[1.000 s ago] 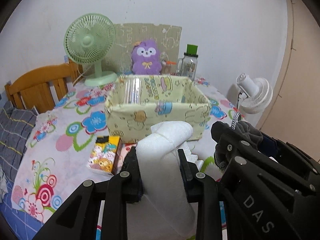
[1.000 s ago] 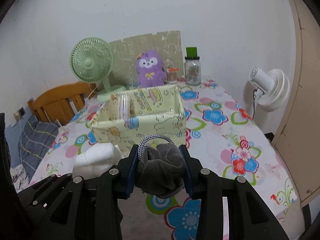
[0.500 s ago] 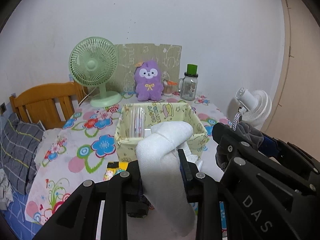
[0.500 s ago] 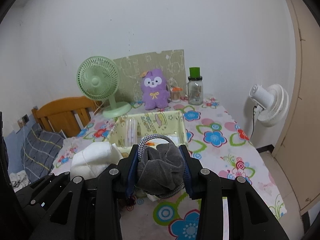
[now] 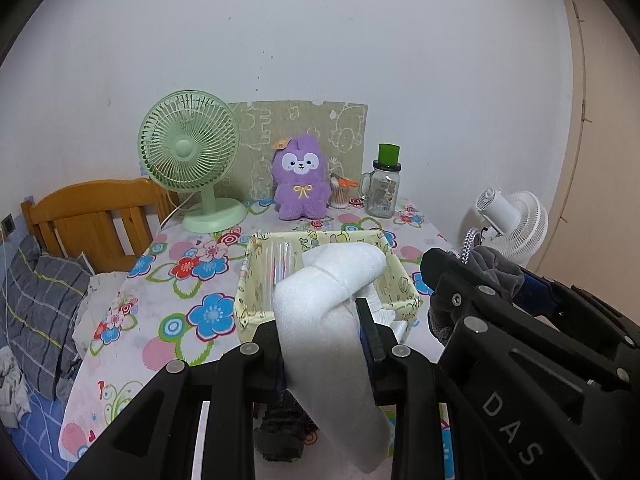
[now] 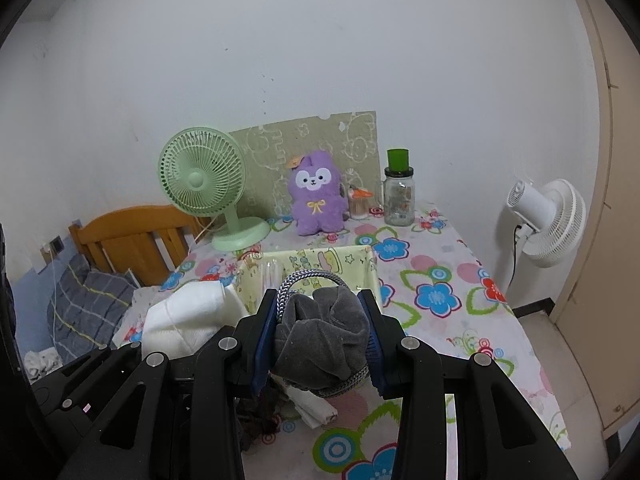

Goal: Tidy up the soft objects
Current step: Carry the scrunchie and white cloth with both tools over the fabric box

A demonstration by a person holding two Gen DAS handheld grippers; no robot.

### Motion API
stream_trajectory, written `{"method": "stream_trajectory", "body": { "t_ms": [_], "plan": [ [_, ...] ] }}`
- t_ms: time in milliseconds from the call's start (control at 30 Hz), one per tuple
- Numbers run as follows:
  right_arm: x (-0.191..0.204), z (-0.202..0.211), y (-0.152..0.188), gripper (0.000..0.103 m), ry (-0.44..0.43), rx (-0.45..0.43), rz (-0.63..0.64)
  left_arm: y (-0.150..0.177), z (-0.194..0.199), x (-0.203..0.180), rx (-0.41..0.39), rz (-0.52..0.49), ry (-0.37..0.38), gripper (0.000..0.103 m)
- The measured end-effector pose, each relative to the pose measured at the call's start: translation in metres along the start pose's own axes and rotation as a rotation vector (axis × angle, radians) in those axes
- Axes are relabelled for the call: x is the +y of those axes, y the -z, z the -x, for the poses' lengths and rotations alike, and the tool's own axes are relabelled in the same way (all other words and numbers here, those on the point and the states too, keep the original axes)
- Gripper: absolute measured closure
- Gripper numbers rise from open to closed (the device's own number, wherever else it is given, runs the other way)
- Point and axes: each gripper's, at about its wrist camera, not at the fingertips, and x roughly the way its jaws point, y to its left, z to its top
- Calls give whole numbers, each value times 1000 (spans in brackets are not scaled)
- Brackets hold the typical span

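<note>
Yellow box [image 5: 404,280] interior mostly hidden behind white cloth [image 5: 332,320], dark items [image 5: 280,432] under claw unidentifiable, jar [image 6: 399,200] contents too small.

White wall [image 5: 320,40], wooden headboard [image 5: 96,216], white fan [image 6: 548,220], possibly a door [image 6: 616,240].

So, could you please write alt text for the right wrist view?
The right gripper is shut on a grey scrunchie above a floral tablecloth, with a yellow fabric box just beyond. A green fan and purple plush stand by the wall.
</note>
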Motion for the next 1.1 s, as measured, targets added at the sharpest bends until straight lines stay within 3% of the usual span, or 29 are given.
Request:
{"method": "stream_trajectory", "body": {
  "t_ms": [1100],
  "plan": [
    [-7, -111, -57, 60, -12, 36, -8, -59, -97, 19, 18, -2, -18, 75]
  ]
}}
